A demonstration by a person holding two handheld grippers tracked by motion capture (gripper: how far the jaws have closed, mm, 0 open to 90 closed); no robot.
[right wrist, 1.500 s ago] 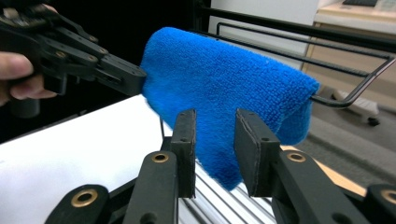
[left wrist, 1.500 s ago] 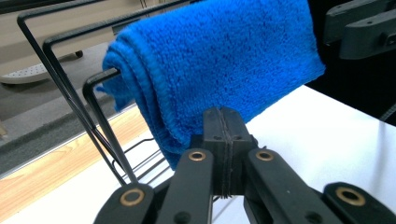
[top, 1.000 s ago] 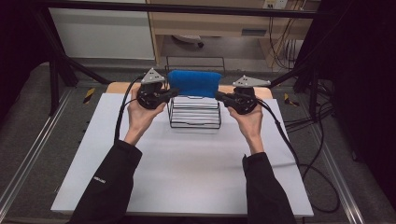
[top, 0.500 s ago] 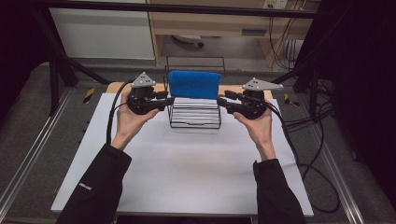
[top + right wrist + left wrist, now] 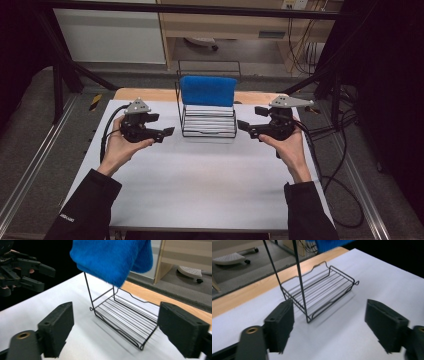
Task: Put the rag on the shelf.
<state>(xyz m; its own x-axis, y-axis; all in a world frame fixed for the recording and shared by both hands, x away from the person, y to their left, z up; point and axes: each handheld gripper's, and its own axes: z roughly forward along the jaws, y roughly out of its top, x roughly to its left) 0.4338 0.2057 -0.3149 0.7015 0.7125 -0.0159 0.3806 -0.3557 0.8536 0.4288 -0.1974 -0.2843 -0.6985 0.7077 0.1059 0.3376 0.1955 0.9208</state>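
Rack (image 5: 209,120) between wide-open, empty tongs (image 5: 169,132)

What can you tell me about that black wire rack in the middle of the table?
The wire rack is thin black metal: a flat base of parallel rods with a low rim, and tall upright posts at the back. It stands upright on the white table, near its far edge. A fluffy blue cloth hangs folded over its top bar. Both grippers, left and right, are open beside it, not touching.
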